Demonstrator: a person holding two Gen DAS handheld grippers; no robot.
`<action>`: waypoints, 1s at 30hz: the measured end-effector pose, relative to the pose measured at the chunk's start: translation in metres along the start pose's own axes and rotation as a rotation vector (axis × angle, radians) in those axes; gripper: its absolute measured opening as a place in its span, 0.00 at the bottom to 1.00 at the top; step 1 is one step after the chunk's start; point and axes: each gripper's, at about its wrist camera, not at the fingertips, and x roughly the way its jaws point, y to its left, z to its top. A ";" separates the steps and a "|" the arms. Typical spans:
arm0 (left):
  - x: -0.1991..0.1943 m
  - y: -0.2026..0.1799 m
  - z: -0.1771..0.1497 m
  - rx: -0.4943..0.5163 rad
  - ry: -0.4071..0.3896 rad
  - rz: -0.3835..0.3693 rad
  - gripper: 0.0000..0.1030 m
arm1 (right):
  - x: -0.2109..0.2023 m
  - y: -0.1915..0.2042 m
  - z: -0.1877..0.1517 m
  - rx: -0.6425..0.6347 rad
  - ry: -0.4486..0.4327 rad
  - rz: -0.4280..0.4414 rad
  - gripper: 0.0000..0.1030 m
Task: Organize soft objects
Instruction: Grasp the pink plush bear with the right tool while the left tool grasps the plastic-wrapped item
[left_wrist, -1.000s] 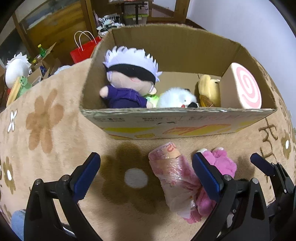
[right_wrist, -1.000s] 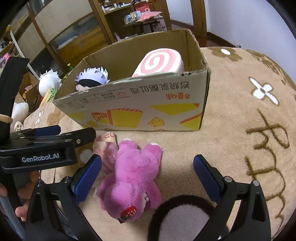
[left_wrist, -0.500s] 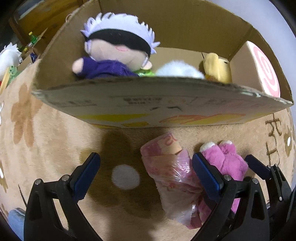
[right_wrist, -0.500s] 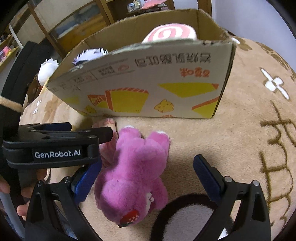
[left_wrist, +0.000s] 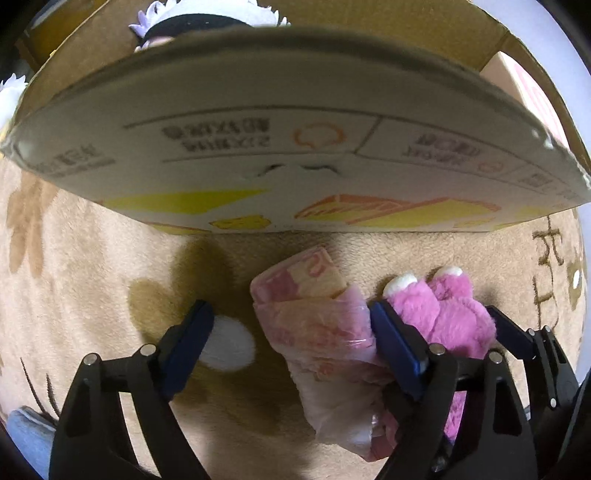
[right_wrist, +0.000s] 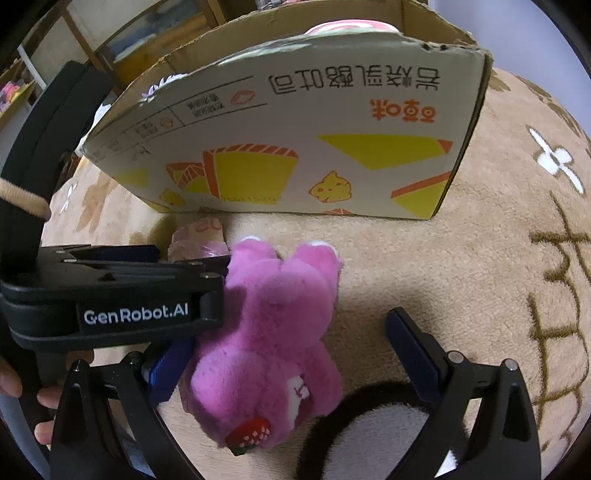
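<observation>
Two views: left wrist first, then right wrist.
Left wrist, claw: the left gripper (left_wrist: 291, 332) stood wide apart, low over the tan plush flower-patterned blanket (left_wrist: 74, 277).
Left wrist, between the fingers: a pink roll wrapped in clear plastic film (left_wrist: 325, 332) lay nearer the right finger, gripped by neither.
Left wrist, beside it: a magenta plush bear (left_wrist: 443, 310) lay just right of that finger.
Left wrist, ahead: the printed cardboard box (left_wrist: 295, 147) filled the upper frame.
Right wrist, claw: the right gripper (right_wrist: 291, 354) was spread wide around the bear (right_wrist: 266, 332), its left pad touching the fur, the right pad apart from it.
Right wrist, other tool: the left gripper (right_wrist: 147, 258) pressed against the bear's side.
Right wrist, bottom edge: a black-rimmed white plush piece (right_wrist: 369, 435) sat below the bear.
Right wrist, box: the box (right_wrist: 314, 147) stood just beyond.
</observation>
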 end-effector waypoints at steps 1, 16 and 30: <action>0.001 -0.006 0.002 0.002 -0.001 0.006 0.78 | 0.001 0.001 -0.001 -0.008 0.001 -0.005 0.99; 0.002 -0.006 -0.004 -0.034 -0.002 0.003 0.58 | -0.006 -0.008 -0.004 -0.022 0.021 -0.032 0.85; 0.004 -0.016 -0.009 -0.032 0.036 0.017 0.68 | -0.003 -0.008 -0.001 -0.024 0.029 -0.032 0.85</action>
